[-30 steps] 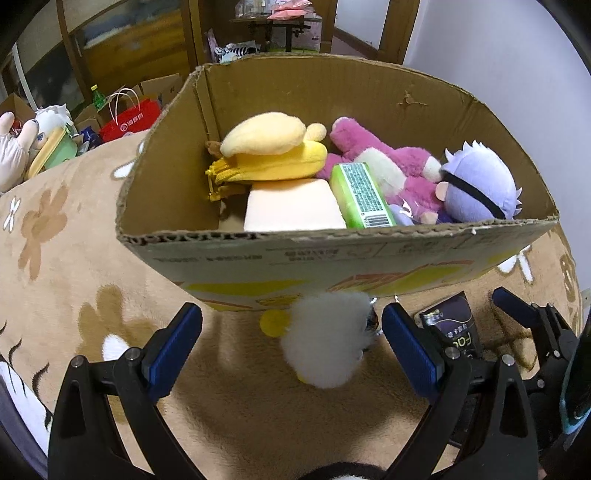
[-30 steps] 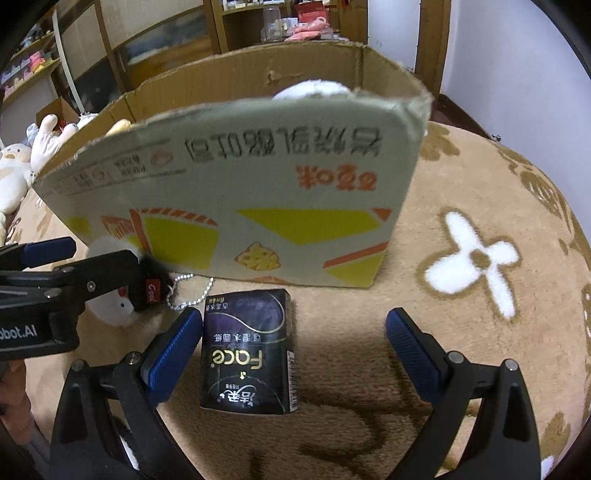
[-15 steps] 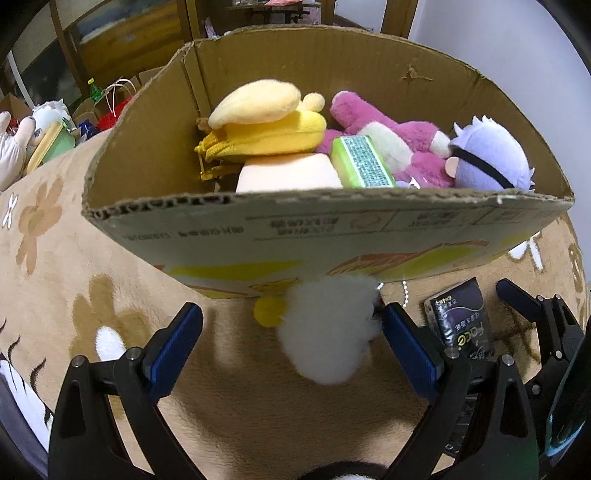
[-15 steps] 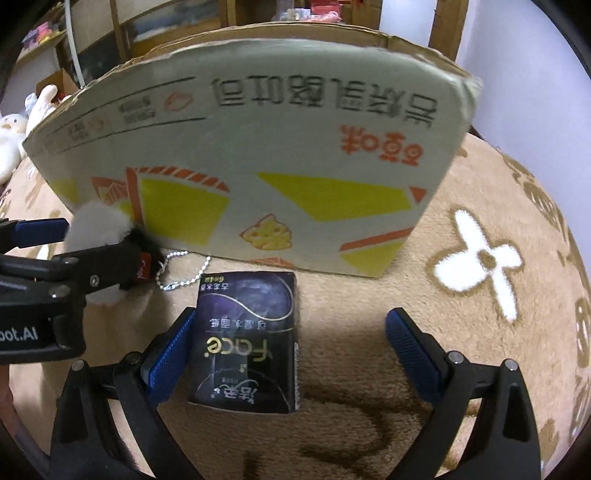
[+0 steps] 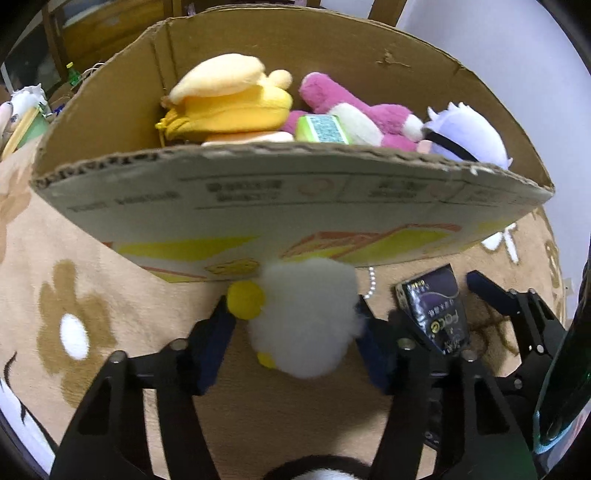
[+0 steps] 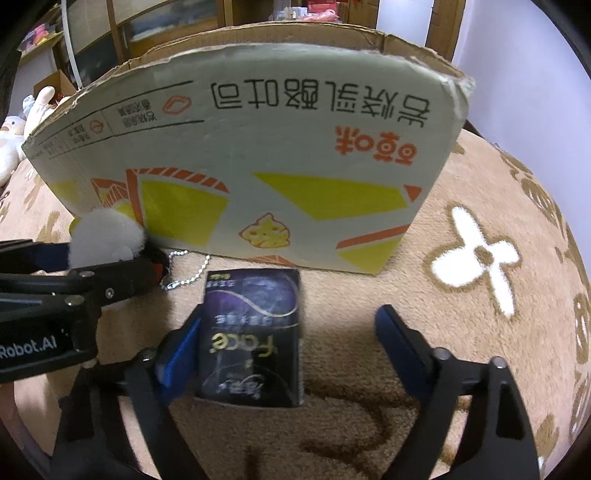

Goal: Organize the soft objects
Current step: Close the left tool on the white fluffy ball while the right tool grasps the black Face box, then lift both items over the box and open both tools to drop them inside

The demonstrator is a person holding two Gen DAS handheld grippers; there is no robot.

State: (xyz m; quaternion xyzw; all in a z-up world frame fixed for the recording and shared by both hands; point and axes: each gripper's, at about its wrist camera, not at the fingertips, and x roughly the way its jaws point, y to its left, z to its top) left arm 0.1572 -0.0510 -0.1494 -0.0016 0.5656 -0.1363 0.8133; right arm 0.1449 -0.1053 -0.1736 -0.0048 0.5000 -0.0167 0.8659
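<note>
My left gripper (image 5: pixel 295 325) is shut on a white fluffy duck keychain toy (image 5: pixel 306 314) with yellow beak and feet, right in front of the cardboard box (image 5: pixel 258 206). The toy also shows in the right wrist view (image 6: pixel 105 236), with its ball chain (image 6: pixel 184 271). My right gripper (image 6: pixel 291 343) is open around a dark tissue pack (image 6: pixel 251 339); its left finger touches the pack, the right finger stands apart. The pack also shows in the left wrist view (image 5: pixel 436 314). The box holds a yellow plush (image 5: pixel 225 99), a pink plush (image 5: pixel 354 110), a purple plush (image 5: pixel 469 129) and a green pack (image 5: pixel 323 129).
Everything sits on a tan blanket (image 6: pixel 480 258) with flower patterns. White plush toys (image 6: pixel 14 140) lie at the far left. Shelves and cabinets (image 6: pixel 147 22) stand behind the box. A white wall (image 6: pixel 517 74) is at the right.
My left gripper has closed on the white duck toy. My right gripper has moved forward so the tissue pack lies between its fingers, and has narrowed somewhat.
</note>
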